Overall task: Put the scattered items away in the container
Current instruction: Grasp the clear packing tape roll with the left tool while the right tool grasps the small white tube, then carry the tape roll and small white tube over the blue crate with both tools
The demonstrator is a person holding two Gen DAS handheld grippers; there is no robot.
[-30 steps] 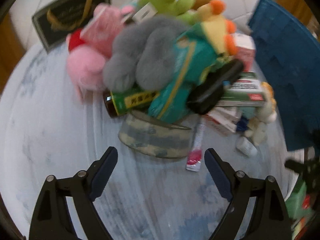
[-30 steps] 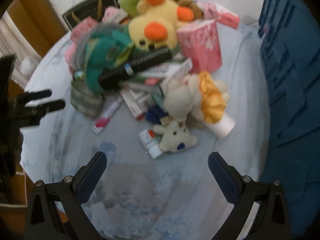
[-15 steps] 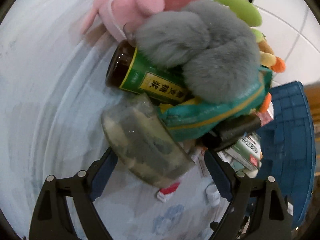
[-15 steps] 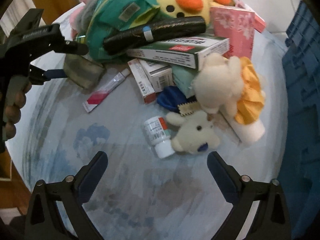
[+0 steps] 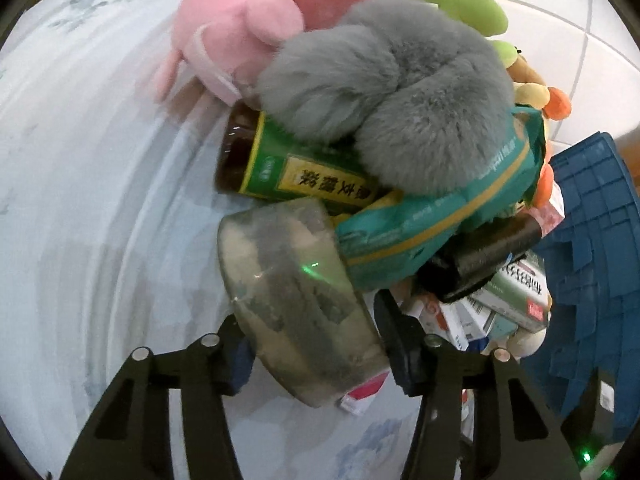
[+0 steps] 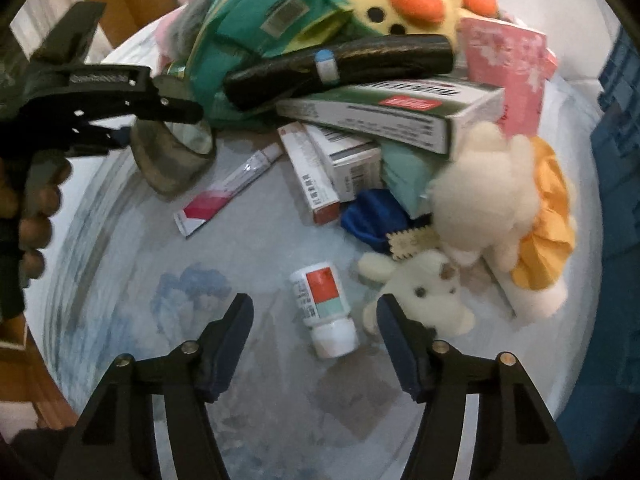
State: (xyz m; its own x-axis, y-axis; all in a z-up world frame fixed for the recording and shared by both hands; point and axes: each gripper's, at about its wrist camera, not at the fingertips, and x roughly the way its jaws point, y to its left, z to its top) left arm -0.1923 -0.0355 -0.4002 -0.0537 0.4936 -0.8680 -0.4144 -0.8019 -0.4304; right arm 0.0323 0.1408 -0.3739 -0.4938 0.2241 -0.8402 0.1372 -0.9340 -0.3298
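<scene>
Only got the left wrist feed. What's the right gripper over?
Observer: A small white plastic pill bottle with a red-and-teal label. It lies on its side between the fingers of the right gripper. The jaws are closing and the pads are not yet touching it.
Operator: Anything crowding it?
Observer: A small cream plush bear lies right beside the finger on the picture's right.
Operator: Which way is the cap?
Observer: The white cap points toward the camera.

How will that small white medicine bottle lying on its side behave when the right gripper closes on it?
The medicine bottle lies on its side between the closing right gripper jaws, not yet touched, so it may roll on the table. Its smooth round plastic could slip. It looks small and probably light.
</scene>
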